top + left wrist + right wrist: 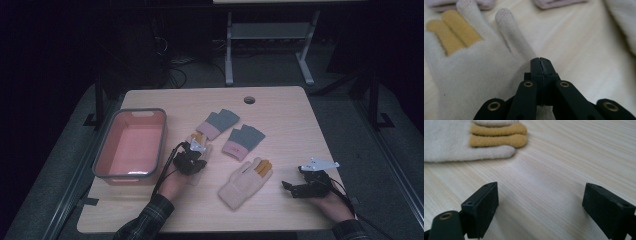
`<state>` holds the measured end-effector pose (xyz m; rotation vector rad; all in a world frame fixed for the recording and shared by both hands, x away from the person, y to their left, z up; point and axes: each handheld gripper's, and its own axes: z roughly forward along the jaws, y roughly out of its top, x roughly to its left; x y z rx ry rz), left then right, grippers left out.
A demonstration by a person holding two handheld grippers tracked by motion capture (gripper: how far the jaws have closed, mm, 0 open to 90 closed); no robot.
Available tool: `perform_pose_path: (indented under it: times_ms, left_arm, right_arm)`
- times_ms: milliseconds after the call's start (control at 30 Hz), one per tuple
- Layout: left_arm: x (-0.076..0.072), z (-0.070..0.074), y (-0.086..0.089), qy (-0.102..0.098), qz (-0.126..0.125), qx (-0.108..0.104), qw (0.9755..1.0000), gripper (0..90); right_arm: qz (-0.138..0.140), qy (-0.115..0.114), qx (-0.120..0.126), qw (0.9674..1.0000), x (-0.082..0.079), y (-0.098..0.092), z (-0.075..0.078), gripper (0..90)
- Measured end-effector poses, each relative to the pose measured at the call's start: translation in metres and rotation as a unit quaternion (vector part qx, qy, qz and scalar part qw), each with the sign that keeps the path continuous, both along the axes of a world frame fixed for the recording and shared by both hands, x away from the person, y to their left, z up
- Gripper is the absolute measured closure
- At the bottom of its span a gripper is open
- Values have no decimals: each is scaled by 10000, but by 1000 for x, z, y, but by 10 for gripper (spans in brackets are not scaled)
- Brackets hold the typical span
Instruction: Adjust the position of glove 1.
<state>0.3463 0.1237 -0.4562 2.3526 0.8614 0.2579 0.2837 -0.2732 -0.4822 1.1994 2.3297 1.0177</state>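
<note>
Pale wood worktop (280,115) in a dark room.
Your left claw (541,61) is clenched over the cream glove (471,72); right claw (540,202) released.

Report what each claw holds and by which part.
Left claw: shut over the cream glove near its thumb base; a pinch cannot be told. Right claw: open, empty.

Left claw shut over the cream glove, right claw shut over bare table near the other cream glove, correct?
Not quite: the right claw is open, its jaws standing wide apart over bare light wooden table, as the right gripper view shows. The left claw is shut over the cream knitted glove with mustard fingers.
</note>
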Motion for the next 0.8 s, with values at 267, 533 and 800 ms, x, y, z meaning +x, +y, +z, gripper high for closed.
perform_pose_path:
  times_ms: [267, 533, 800]
  left_arm:
    - [-17, -1, -11, 292, -695, -248, 9968, 896]
    - [-20, 16, -7, 138, -663, -520, 9964, 873]
    - [-6, 30, 22, -230, 266, -561, 9978, 628]
  right_arm:
    - [-2, 0, -1, 10000, 0, 0, 0, 129]
    - [-1, 1, 0, 10000, 0, 0, 0, 129]
    - [0, 2, 1, 10000, 0, 0, 0, 129]
